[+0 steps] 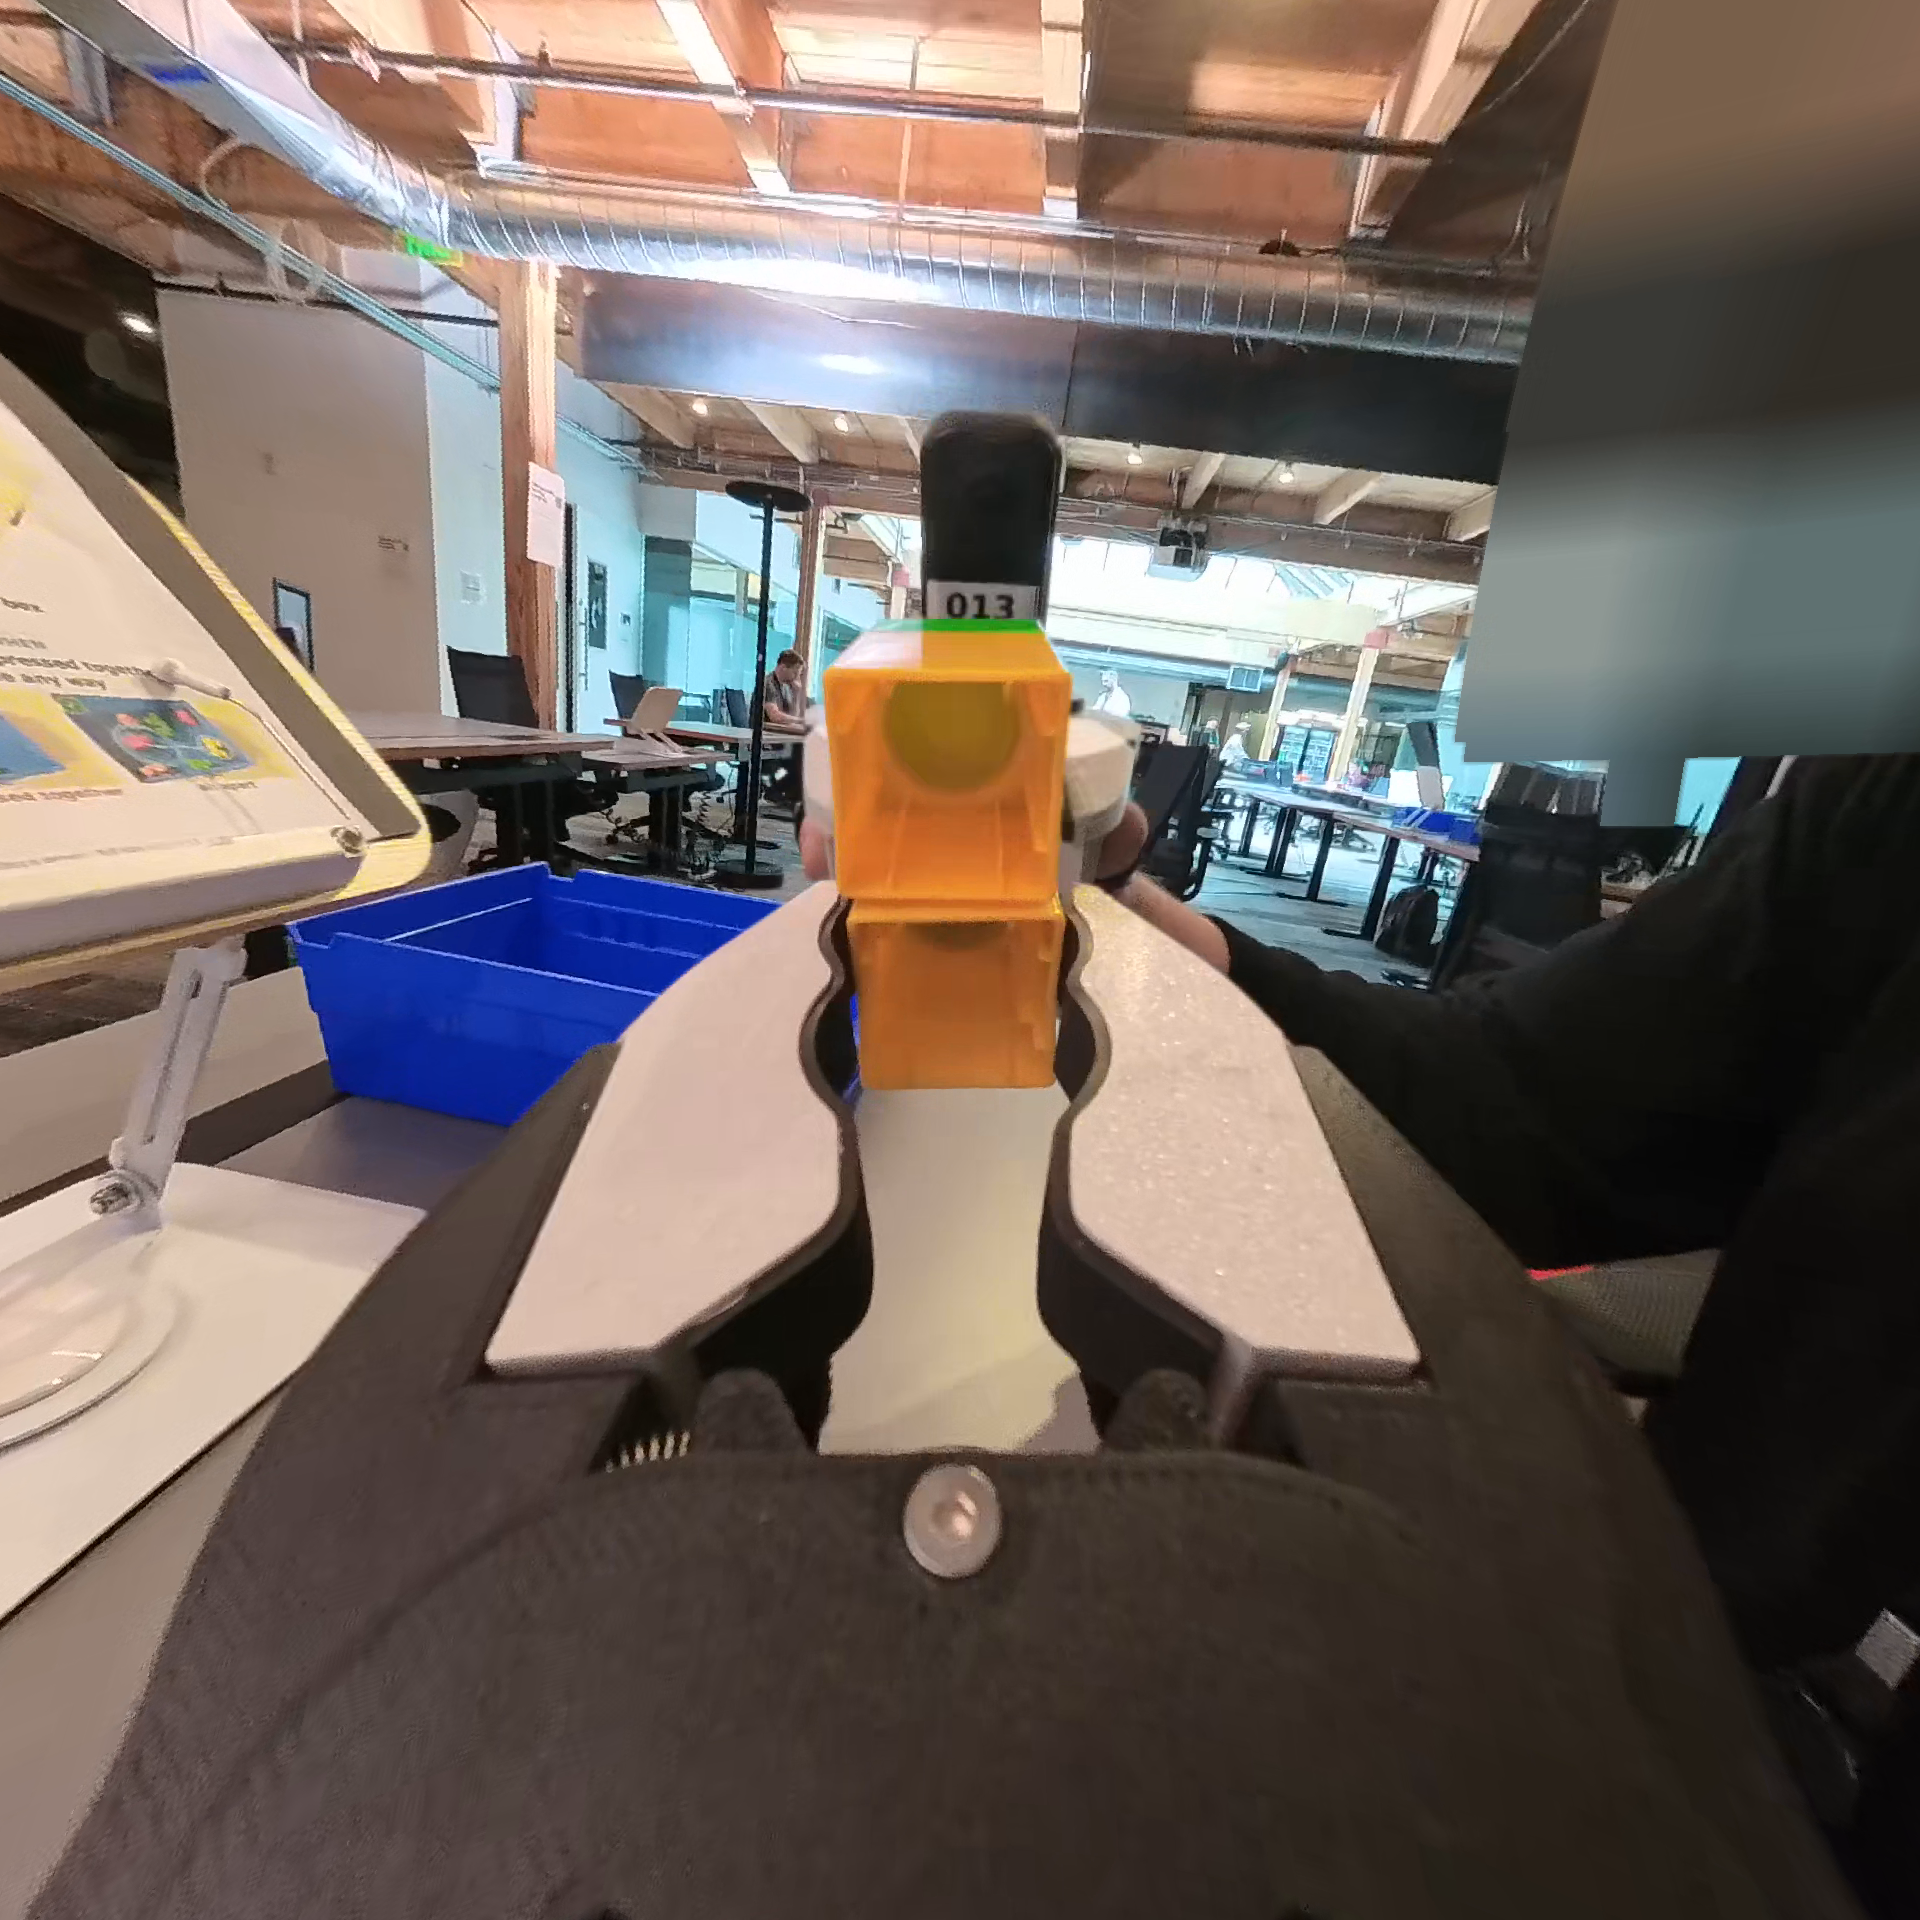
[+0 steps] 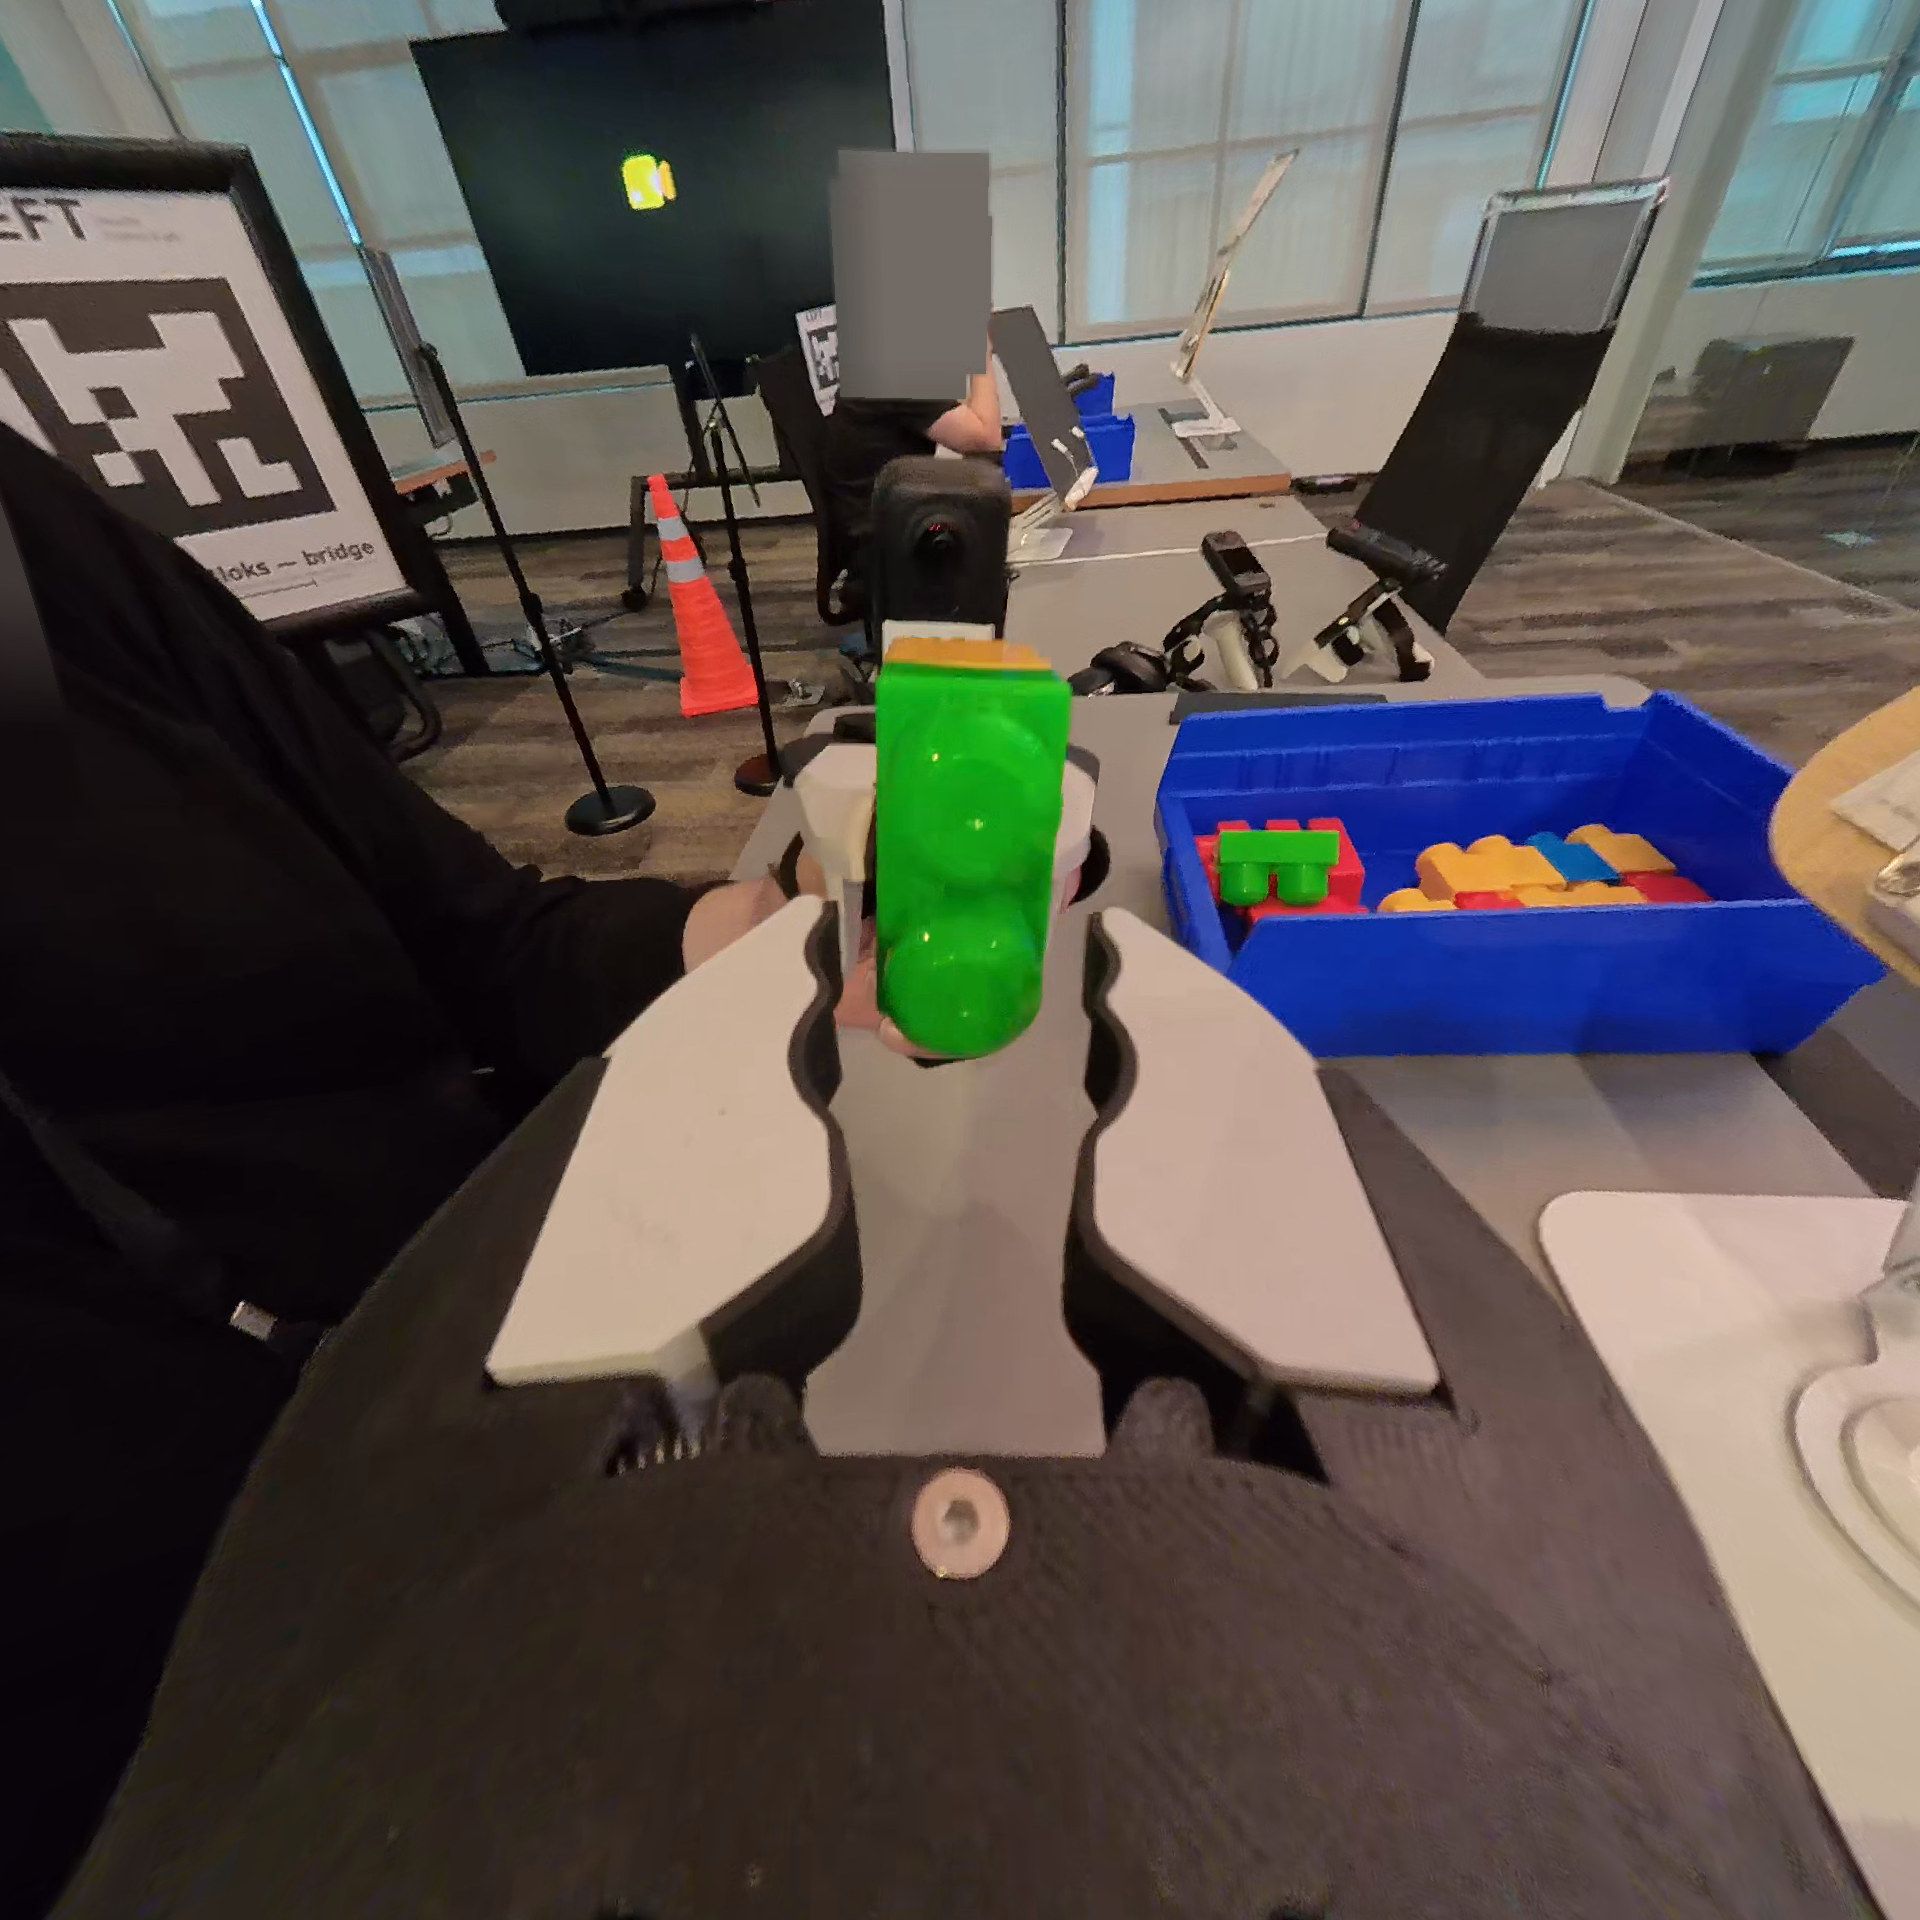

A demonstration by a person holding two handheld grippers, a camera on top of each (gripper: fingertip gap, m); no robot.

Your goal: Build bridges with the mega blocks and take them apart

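Note:
An orange mega block [image 1: 951, 904] is seen from its hollow underside, standing on end. My left gripper [image 1: 956, 987] is shut on its lower half, well above the table. A green two-stud block [image 2: 966, 873] is stuck to the orange block's far side, with its studs facing the right wrist camera. A green edge [image 1: 971, 625] shows above the orange block. My right gripper [image 2: 961, 987] is open around the green block's lower stud, with a gap on each side. The left gripper's white fingers [image 2: 831, 821] show behind the green block.
A blue bin [image 2: 1558, 977] with several red, orange, green and blue blocks stands to the right on the grey table; it also shows in the left wrist view [image 1: 468, 997]. A slanted sign on a white stand [image 1: 156, 727] is at the left. A dark sleeve [image 1: 1558, 1039] reaches in. Left and right tips are no more than a few centimetres apart.

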